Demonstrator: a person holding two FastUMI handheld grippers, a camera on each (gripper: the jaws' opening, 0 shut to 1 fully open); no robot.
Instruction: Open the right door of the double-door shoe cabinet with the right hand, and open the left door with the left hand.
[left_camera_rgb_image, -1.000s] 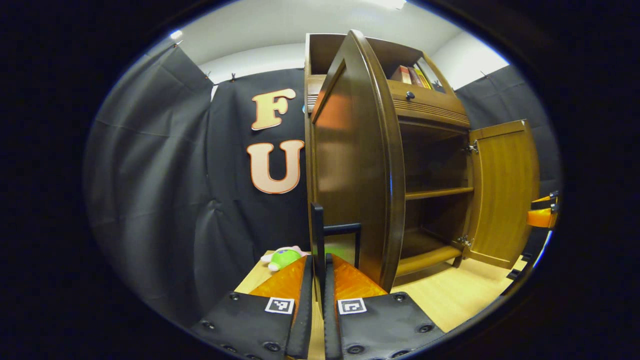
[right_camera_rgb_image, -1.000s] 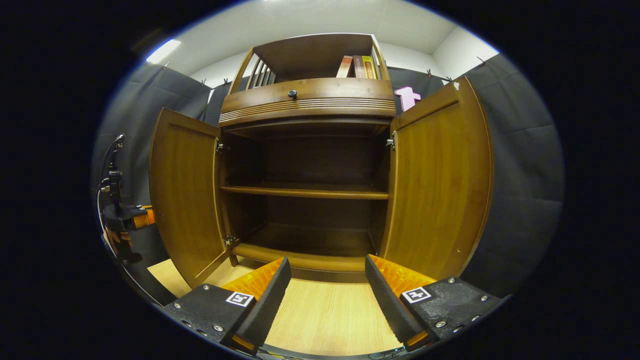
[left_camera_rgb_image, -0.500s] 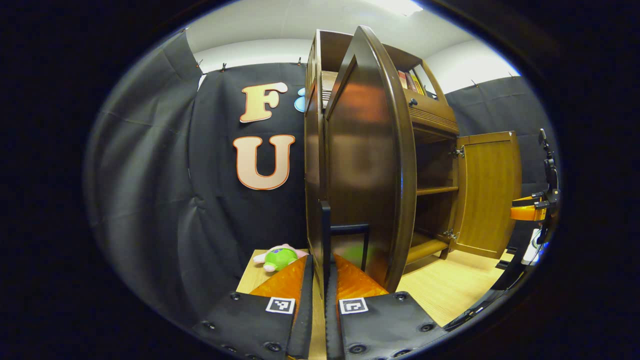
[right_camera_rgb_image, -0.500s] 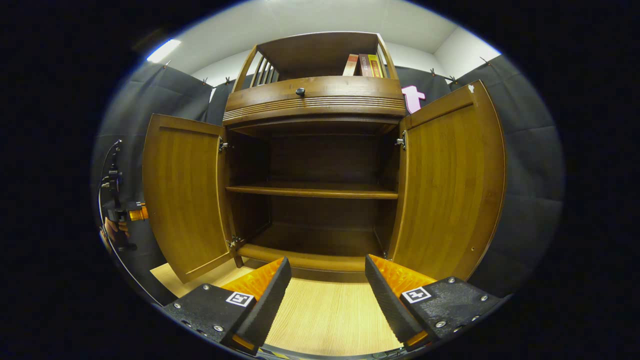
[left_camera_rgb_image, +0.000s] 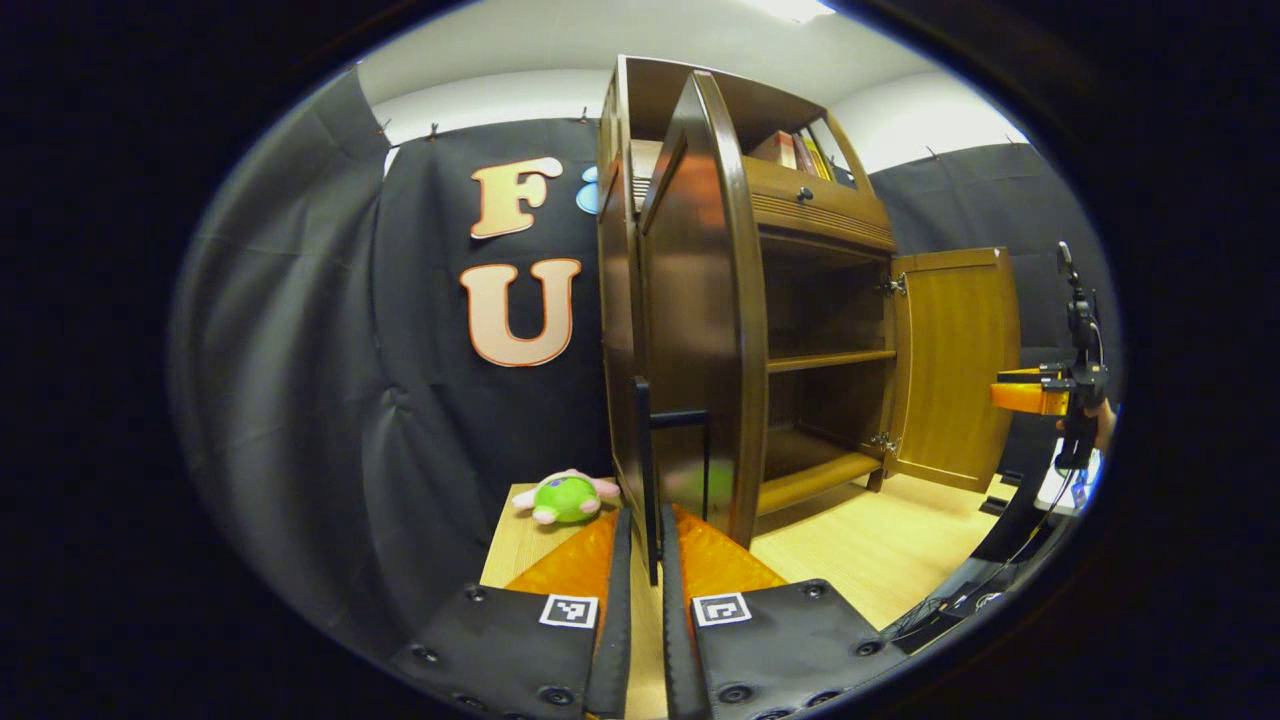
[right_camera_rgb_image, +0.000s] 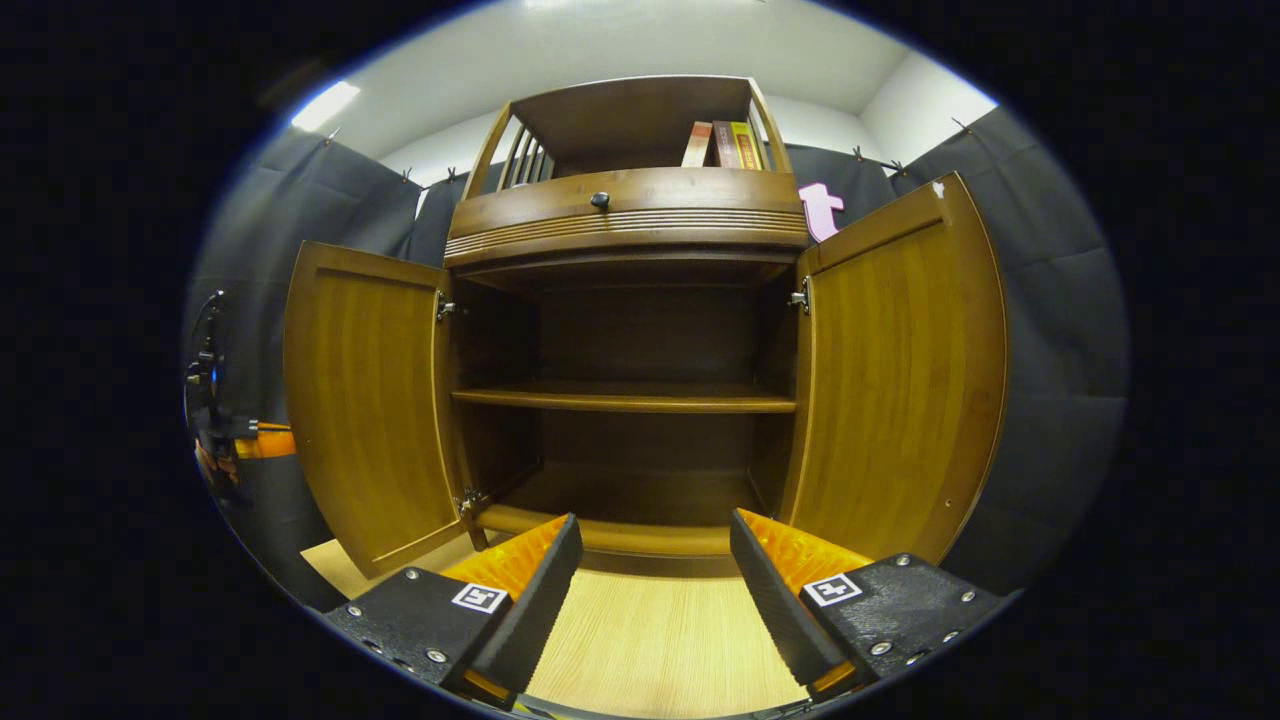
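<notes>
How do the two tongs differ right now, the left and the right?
The left tongs are nearly closed, pinching the dark handle on the left door; the right tongs are spread wide and hold nothing. The left tongs sit at the door's outer face, while the right tongs hang back from the cabinet, facing its bare shelves over the wooden floor. Both point toward the cabinet.

The left gripper view sits close beside the shoe cabinet (left_camera_rgb_image: 790, 300), looking along its left door's (left_camera_rgb_image: 700, 320) outer face. The right gripper view faces the shoe cabinet's open front squarely, slightly farther back. Both share its shelves (right_camera_rgb_image: 620, 398).
</notes>
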